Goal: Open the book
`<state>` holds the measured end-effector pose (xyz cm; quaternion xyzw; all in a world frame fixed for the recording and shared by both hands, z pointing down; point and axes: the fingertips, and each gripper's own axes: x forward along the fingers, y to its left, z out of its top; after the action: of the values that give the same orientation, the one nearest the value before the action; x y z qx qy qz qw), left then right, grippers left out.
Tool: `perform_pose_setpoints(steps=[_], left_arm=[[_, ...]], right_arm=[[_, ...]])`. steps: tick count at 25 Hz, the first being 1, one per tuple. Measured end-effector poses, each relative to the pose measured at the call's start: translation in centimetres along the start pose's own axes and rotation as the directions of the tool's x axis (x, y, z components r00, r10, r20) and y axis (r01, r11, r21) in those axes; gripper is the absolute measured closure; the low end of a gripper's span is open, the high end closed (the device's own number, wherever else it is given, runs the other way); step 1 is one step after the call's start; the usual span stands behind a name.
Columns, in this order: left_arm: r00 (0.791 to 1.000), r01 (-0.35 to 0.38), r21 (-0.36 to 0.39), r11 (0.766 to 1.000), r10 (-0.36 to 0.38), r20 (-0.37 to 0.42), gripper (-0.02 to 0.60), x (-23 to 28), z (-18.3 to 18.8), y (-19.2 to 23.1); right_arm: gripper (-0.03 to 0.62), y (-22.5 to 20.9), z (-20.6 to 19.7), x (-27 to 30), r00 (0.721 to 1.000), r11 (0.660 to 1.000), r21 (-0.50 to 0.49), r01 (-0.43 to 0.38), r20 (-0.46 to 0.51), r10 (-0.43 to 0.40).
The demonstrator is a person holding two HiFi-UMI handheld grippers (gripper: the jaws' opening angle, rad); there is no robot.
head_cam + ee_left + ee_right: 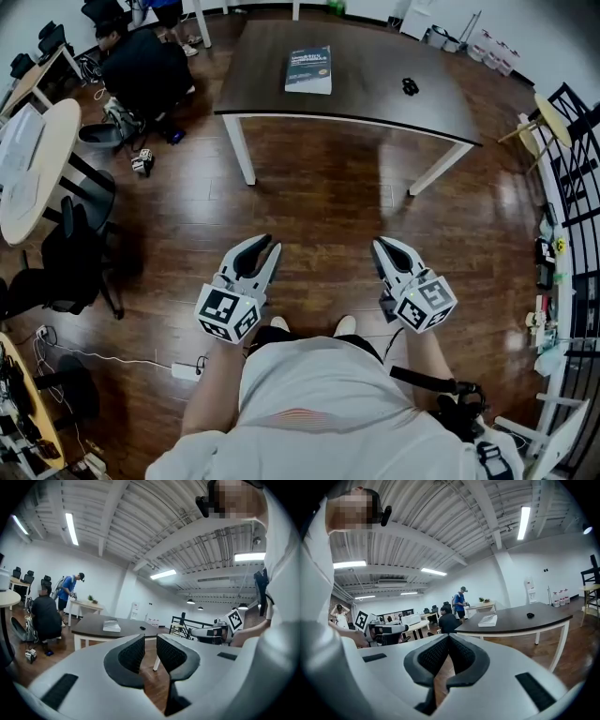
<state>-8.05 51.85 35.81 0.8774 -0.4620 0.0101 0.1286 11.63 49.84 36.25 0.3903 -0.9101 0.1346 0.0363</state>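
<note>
A closed book with a blue cover (308,70) lies flat on the dark-topped table (375,103) far ahead of me, across open wooden floor. The book (111,626) shows small and distant in the left gripper view, and again as the book (488,620) in the right gripper view. My left gripper (272,242) is held low in front of my body; its jaws stand a little apart with nothing between them (150,637). Beside it my right gripper (380,242) has its jaw tips together, empty (449,635). Both are well short of the table.
A small black object (410,86) lies on the table right of the book. A seated person in black (141,66) and a round white table (37,159) with a black chair (75,253) are at the left. A stool (548,117) and black railing (574,150) stand at the right.
</note>
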Motion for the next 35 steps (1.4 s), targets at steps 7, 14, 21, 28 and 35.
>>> perform_pose_setpoints(steps=[7,14,21,28,35], left_arm=[[1.000,-0.010,-0.008,1.000,0.010,0.003,0.492,-3.8,0.3,7.0],[1.000,0.015,-0.027,1.000,-0.015,0.016,0.493,-1.9,0.8,9.3],[1.000,-0.001,-0.012,1.000,0.002,0.011,0.537,2.6,1.8,12.6],[0.999,-0.035,-0.001,0.999,0.035,-0.001,0.548,10.7,3.6,14.7],[0.998,-0.057,0.033,0.998,0.057,-0.002,0.571,19.8,6.8,15.1]], right_arm=[[0.594,2.9,0.5,5.1,0.999,0.999,-0.016,0.034,0.015,-0.034],[0.594,3.4,1.4,8.6,1.000,0.999,-0.029,0.014,0.001,-0.014],[0.594,-0.1,1.6,13.1,1.000,1.000,-0.009,-0.019,-0.003,0.019],[0.594,-7.6,4.4,17.0,0.999,0.999,-0.003,-0.039,0.025,0.039],[0.594,-16.2,7.2,20.0,0.998,0.998,0.005,-0.062,0.022,0.062]])
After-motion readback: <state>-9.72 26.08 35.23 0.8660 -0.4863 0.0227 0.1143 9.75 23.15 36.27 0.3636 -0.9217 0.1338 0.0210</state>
